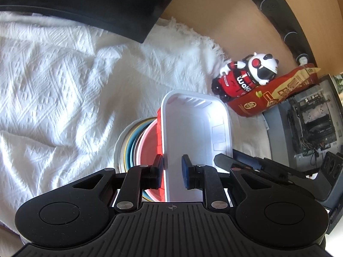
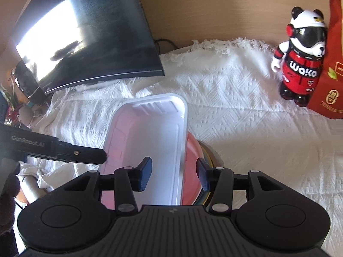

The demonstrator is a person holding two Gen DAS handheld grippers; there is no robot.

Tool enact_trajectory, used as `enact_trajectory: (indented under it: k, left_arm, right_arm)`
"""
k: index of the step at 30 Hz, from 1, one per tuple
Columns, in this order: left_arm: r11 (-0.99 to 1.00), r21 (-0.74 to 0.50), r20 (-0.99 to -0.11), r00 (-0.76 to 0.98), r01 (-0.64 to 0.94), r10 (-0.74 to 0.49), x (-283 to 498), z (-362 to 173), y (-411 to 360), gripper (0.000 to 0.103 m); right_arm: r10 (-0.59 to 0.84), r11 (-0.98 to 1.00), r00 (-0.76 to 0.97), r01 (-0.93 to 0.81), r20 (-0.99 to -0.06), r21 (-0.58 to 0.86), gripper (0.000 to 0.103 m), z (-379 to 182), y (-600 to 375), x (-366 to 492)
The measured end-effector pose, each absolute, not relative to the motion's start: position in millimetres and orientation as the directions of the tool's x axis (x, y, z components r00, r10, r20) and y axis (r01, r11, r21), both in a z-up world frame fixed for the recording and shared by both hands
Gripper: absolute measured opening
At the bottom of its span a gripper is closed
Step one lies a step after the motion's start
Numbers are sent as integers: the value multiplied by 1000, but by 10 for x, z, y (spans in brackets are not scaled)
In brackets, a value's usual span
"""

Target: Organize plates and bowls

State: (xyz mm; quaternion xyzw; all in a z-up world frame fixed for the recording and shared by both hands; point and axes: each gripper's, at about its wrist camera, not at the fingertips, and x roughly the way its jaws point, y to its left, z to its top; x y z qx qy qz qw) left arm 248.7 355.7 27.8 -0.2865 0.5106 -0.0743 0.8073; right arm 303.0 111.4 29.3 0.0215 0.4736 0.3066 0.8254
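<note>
White rectangular plastic tray (image 1: 193, 132) at lower centre, atop red bowl (image 1: 150, 143) on stacked plates (image 1: 126, 147). Left gripper (image 1: 173, 169) straddling tray's left wall, right gripper (image 2: 174, 173) its right wall; pad contact indeterminable for both.

Stack of plates and bowls (image 1: 130, 145): mostly covered by the white tray (image 1: 193, 132) ahead of the left hand-held gripper (image 1: 172, 169); count not readable. Red packet (image 2: 334, 64): cut by right edge. Monitor (image 2: 85, 36): screen glare-washed, contents illegible.
</note>
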Motion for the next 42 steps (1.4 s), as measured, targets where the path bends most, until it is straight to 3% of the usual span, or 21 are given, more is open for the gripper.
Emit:
enact_trajectory:
  k: [10,17,25,31,42]
  left_arm:
    - [806,-581,-719,537,-116,-442,2437,385,3704,20]
    - [793,-600,-655,633,-104,-413,2036,366,3687,20]
    - [893,-447,-633,725,-58,-270,1297,436,3008,18]
    - [949,-267,-668,742,-168,-57,646,352,2357,14]
    - [964,-177,-650,759,-200,38,-85,349,1764,12]
  right_arm:
    - [450,878,480,-390,-753,277,46,391,1057,2914]
    - [374,925,631,-302,-680,228,57,583,835,2643]
    - [429,895,643,-396,-634,205,65,606,593,2134]
    - [508,849,579,-461,-637,258,68,420,328,1654]
    - [522,829,543,-506,-658,240,73,273,41,794]
